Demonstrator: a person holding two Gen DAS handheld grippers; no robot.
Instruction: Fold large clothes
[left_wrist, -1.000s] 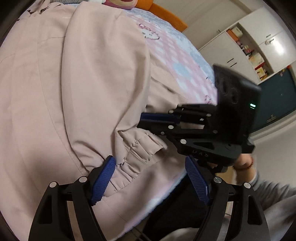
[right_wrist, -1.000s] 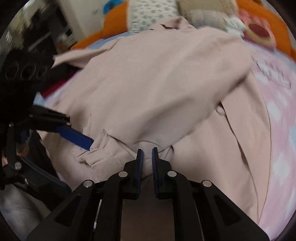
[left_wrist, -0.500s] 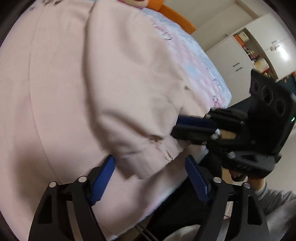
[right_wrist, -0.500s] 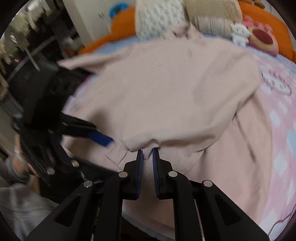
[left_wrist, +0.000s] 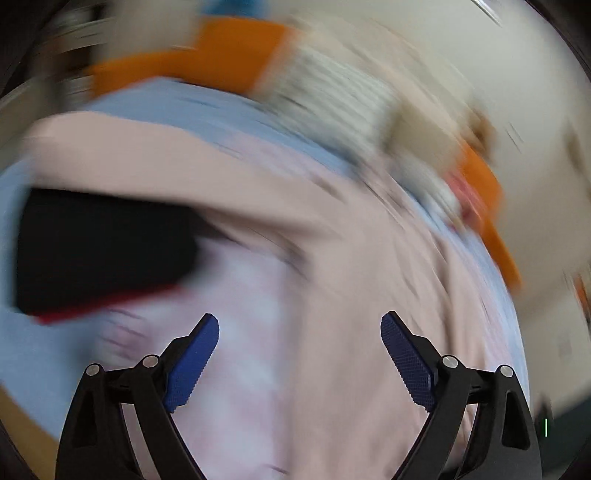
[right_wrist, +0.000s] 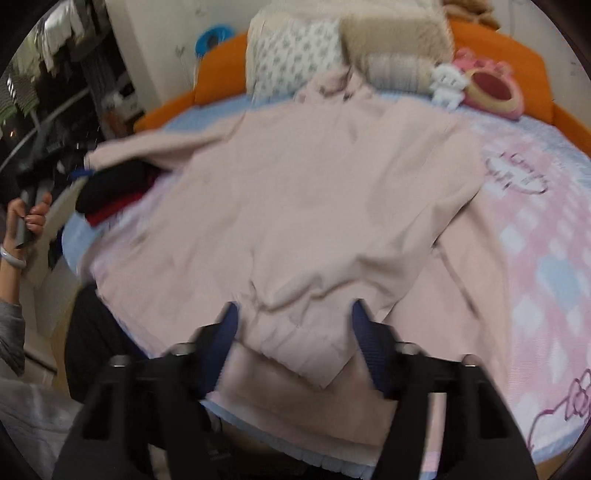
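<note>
A large pale pink garment (right_wrist: 314, 206) lies spread on the bed, one sleeve folded across its body. The sleeve's cuff (right_wrist: 295, 332) lies loose near the bed's front edge. My right gripper (right_wrist: 295, 321) hovers over the cuff, its jaws opening and its blue pads (right_wrist: 225, 339) off the cloth on both sides. My left gripper (left_wrist: 299, 332) is wide and still opening, with nothing between its pads; its view is smeared by motion and shows the pink garment (left_wrist: 332, 295) below. In the right wrist view a hand (right_wrist: 33, 218) holds it at the far left, near the other sleeve (right_wrist: 147, 147).
Dark and red clothes (right_wrist: 110, 195) are piled at the bed's left edge, beside the garment. Pillows (right_wrist: 295, 55) and plush toys (right_wrist: 480, 85) sit against the orange headboard (right_wrist: 517, 51). The pink and blue bedsheet (right_wrist: 535, 240) is bare on the right.
My right gripper has opened and let go of the sleeve cuff, then lifted back from it. My left gripper has swung fast to the left, away from the cuff, toward the other sleeve.
</note>
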